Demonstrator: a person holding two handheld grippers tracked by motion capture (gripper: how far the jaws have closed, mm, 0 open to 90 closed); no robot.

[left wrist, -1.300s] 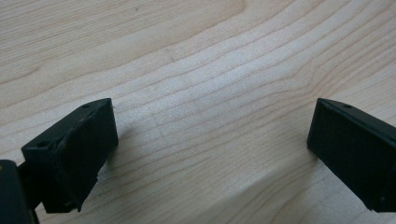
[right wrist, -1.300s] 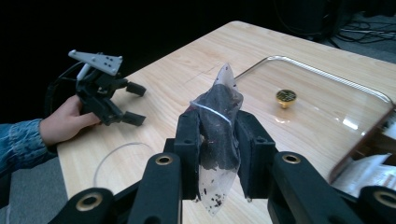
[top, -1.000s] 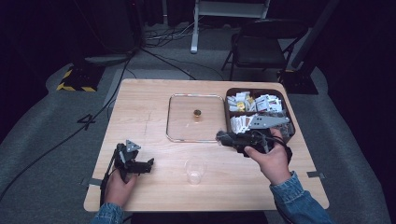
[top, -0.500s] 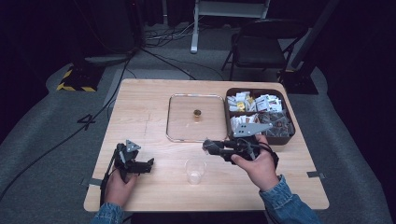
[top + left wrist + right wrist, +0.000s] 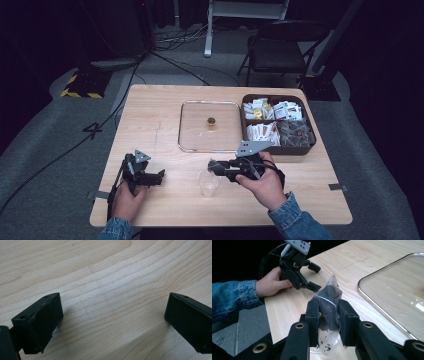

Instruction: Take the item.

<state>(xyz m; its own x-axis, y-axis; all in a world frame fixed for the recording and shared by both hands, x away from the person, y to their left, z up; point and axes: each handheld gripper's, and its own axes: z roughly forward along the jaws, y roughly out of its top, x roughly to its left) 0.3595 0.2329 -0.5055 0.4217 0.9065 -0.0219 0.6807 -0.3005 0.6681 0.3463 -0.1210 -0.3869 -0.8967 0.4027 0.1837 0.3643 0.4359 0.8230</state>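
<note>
My right gripper (image 5: 214,166) is shut on a small clear packet (image 5: 331,293) with dark contents, held upright between the jaws. It hangs just above a clear plastic cup (image 5: 207,184) near the table's front edge; the cup (image 5: 325,350) shows under the jaws with dark specks inside. My left gripper (image 5: 159,176) rests on the wood at the front left, open, with only bare table (image 5: 112,290) between its jaws. From the right gripper view, the left gripper (image 5: 315,277) lies farther off, in a hand with a denim sleeve.
A clear glass tray (image 5: 186,135) lies at mid table with a small brown object (image 5: 211,122) on it. To its right stands a dark box (image 5: 278,149) of several packets. A chair (image 5: 282,47) and cables are on the floor beyond.
My right gripper has moved left from beside the dark box to above the cup, carrying the packet. The left gripper has stayed put.
</note>
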